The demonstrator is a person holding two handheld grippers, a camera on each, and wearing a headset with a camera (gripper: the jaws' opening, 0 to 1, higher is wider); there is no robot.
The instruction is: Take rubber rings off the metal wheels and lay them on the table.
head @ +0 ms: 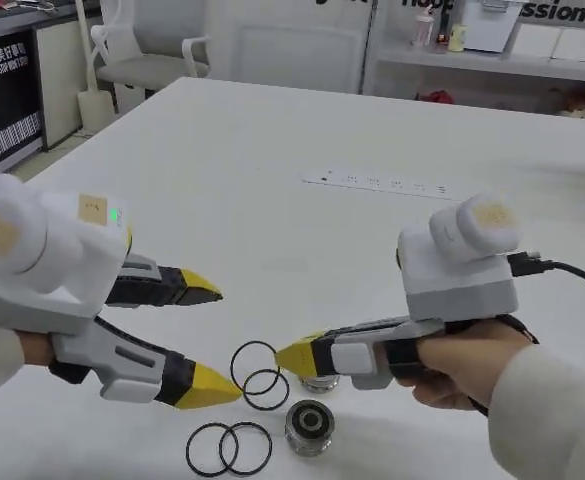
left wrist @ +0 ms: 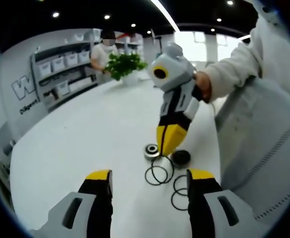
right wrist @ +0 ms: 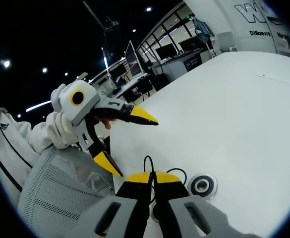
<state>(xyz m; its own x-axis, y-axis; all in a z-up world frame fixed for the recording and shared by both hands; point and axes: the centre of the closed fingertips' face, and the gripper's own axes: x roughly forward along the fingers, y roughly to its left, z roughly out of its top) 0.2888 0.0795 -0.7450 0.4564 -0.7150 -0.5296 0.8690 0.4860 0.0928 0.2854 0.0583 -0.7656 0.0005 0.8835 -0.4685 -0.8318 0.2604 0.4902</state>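
Lying nearest on the white worktop (head: pixel 272 200), two loose rubber rings (head: pixel 229 449) overlap flat. They sit just left of a metal wheel (head: pixel 309 427), which stands free with its dark hub facing up. Beyond them, a second pair of rings (head: pixel 260 376) overlaps between the two sets of tongs. The right tongs (head: pixel 294 357) are closed tip to tip and nip the edge of one ring of this pair. In the right gripper view a thin black loop rises from between the closed tips. A second metal wheel (head: pixel 319 383) sits directly under the right tongs, partly hidden. The left tongs (head: pixel 207 337) are spread wide and hold nothing. Their lower tip lies just beside the second pair; contact cannot be told. Farther back, a white power strip (head: pixel 382 183) lies on the worktop, well apart from the rings. Past the far edge stand a chair (head: pixel 147 65) and a shelf (head: pixel 492 60).
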